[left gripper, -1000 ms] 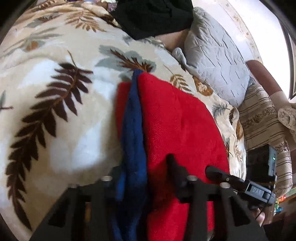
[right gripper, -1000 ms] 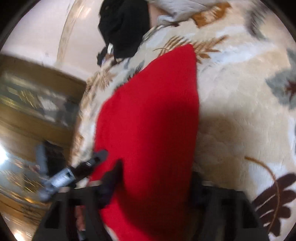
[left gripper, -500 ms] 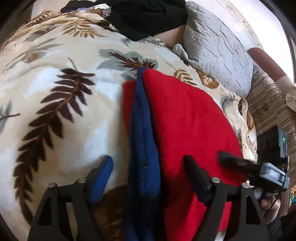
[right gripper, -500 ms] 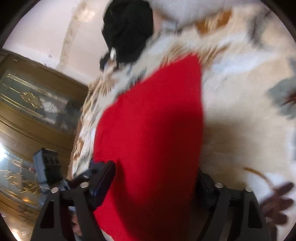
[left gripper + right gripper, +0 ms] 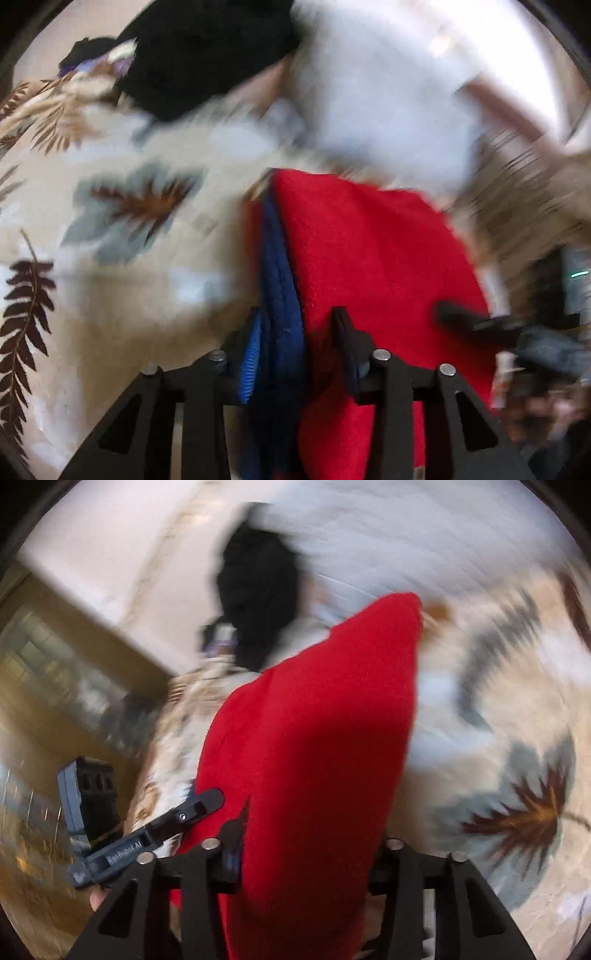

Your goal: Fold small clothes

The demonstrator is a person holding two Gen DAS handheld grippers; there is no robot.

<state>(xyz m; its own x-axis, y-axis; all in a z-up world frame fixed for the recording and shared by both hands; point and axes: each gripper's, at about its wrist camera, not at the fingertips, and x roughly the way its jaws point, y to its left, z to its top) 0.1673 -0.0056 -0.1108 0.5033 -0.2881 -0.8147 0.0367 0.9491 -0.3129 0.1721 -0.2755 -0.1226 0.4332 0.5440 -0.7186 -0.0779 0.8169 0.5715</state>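
**A:** Where is the item being folded?

**B:** The red knitted garment (image 5: 369, 251) lies lengthwise on the cream plush blanket with brown and grey leaf print (image 5: 110, 295). Its near end comes up between my two tools. A dark blue band (image 5: 277, 295) runs along its left edge. Beyond its far end are a black garment (image 5: 207, 48) and a pale grey pillow (image 5: 388, 110), both blurred.

**A:** State of the left gripper?

**B:** My left gripper (image 5: 295, 314) has just been opening its jaws. The dark blue band and a strip of red sit between them. The blue-padded finger (image 5: 251, 350) touches the band, but in the blur I cannot tell whether the pads press.

**A:** And the right gripper?

**B:** My right gripper (image 5: 314, 827) has also just been widening. Even so, the red knit fills the gap from finger to finger and rises tented towards the lens, so it is clamped on the garment's right side.
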